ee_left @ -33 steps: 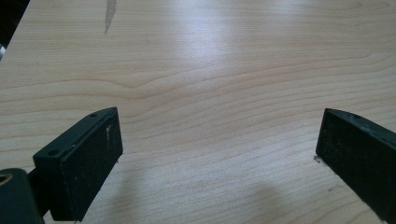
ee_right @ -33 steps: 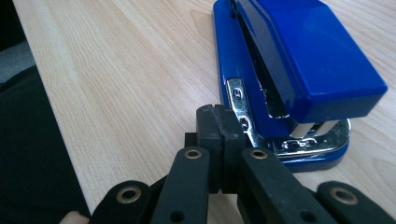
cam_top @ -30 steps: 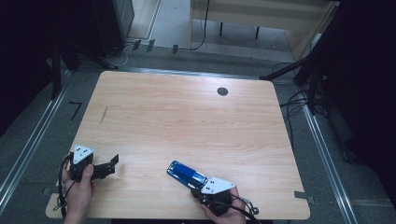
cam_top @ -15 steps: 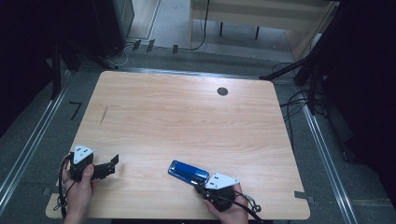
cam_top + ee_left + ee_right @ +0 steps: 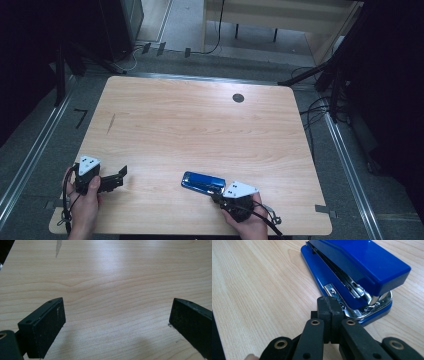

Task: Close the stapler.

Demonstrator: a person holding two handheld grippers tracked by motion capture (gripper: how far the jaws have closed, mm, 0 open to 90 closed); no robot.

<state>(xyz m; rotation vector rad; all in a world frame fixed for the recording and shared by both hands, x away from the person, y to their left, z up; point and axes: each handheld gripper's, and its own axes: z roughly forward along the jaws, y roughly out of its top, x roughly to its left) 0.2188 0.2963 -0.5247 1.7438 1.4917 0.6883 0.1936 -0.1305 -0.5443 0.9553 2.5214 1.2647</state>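
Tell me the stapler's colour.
The stapler is glossy blue with silver metal inside, clearest in the right gripper view.

- Left gripper [image 5: 117, 322]: 2 black jaws rise from bottom, set wide apart, nothing btwn them.
- Left-hand jaw low at frame's left, right-hand jaw cut off by right edge.
- Table [image 5: 112, 277]: light wood grain, bare btwn jaws.
- Dark streak [image 5: 58, 247] on wood, top left.
- Jaw shadows on wood near bottom.
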